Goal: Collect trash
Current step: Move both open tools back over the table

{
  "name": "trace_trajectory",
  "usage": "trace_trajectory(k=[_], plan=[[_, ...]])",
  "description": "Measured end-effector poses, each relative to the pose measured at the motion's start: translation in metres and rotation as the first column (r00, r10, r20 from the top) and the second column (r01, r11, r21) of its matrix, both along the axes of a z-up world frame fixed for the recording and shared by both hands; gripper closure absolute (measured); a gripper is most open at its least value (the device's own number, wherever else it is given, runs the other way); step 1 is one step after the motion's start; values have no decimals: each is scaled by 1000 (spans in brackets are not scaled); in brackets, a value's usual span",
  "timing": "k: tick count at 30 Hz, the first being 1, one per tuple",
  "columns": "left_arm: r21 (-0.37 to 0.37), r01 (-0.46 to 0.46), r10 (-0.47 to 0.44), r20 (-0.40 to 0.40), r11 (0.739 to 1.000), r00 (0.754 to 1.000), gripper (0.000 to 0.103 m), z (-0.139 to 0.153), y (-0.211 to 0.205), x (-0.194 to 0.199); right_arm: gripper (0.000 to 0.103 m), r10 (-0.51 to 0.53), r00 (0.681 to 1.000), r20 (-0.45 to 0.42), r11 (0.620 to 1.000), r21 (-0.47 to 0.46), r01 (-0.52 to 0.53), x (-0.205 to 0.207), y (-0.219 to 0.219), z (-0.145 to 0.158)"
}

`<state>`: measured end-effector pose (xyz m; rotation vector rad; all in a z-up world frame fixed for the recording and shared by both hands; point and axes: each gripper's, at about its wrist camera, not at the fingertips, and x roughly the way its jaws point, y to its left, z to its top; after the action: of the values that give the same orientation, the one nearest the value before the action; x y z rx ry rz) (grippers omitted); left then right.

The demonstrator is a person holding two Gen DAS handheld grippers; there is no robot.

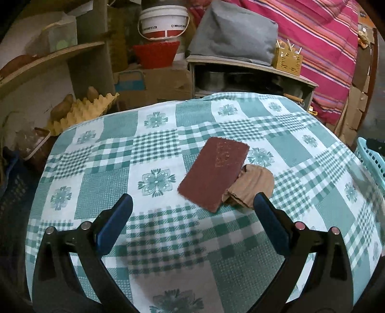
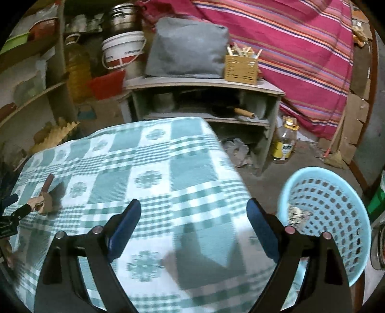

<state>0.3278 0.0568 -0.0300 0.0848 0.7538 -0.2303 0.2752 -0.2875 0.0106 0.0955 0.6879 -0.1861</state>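
A flat dark red pad (image 1: 215,172) lies on the green checked tablecloth (image 1: 154,149), overlapping a crumpled tan cloth scrap (image 1: 252,186) at its right. My left gripper (image 1: 192,204) is open and empty, just short of them, its right fingertip beside the tan scrap. In the right wrist view the pad (image 2: 48,184) and tan scrap (image 2: 44,204) show at the far left. My right gripper (image 2: 193,211) is open and empty above the table's right corner, next to a light blue perforated basket (image 2: 332,209) that holds some crumpled trash (image 2: 297,214).
The basket's rim also shows in the left wrist view (image 1: 370,159). Behind the table stand a grey shelf unit (image 2: 204,101), a white bucket (image 1: 163,21), a red basket (image 1: 156,54), egg trays (image 1: 81,110) and an oil bottle (image 2: 285,142) on the floor.
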Motion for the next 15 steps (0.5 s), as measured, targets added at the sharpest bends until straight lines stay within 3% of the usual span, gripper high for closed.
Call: trace_trajectory(k=[10,15], plan=[[-25,-8,8,-4,1000,1000,6,2,8,2,16,51,998,-24,998,-24,-52,7,37,-4],[35,9,-8,-43,999,999,6,-11,3,8,16,66,997,-26,997,-31,-67,8,46,-3]])
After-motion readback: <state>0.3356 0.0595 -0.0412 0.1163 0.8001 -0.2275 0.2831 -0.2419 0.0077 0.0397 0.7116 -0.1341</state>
